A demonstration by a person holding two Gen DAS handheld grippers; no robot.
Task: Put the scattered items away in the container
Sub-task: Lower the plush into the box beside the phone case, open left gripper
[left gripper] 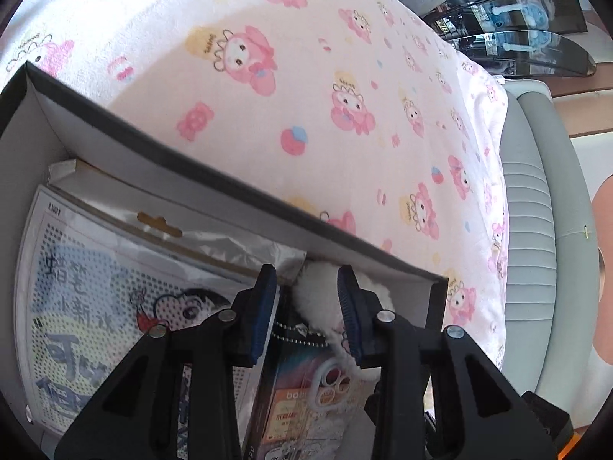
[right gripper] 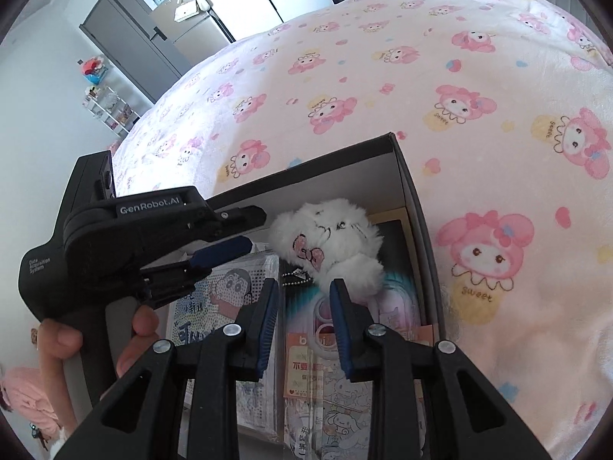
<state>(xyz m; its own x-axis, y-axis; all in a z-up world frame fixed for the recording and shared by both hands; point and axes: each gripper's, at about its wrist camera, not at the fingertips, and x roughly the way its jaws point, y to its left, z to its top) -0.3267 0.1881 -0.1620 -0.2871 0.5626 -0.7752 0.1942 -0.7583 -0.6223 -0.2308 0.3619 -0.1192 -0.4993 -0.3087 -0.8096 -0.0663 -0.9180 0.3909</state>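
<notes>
A dark box with white inner walls stands on the bed. Inside lie a white plush toy with a pink bow, a cartoon dot-board pack and a sticker pack. My left gripper hovers over the box, its blue pads apart and empty, with the plush below and beyond them. From the right wrist view the left gripper reaches in from the left, just short of the plush. My right gripper is open above the sticker pack, holding nothing.
A pink cartoon-print blanket covers the bed around the box. A grey padded bed frame lies past the blanket's edge. A person's hand grips the left tool. A grey cabinet and a small shelf rack stand far off.
</notes>
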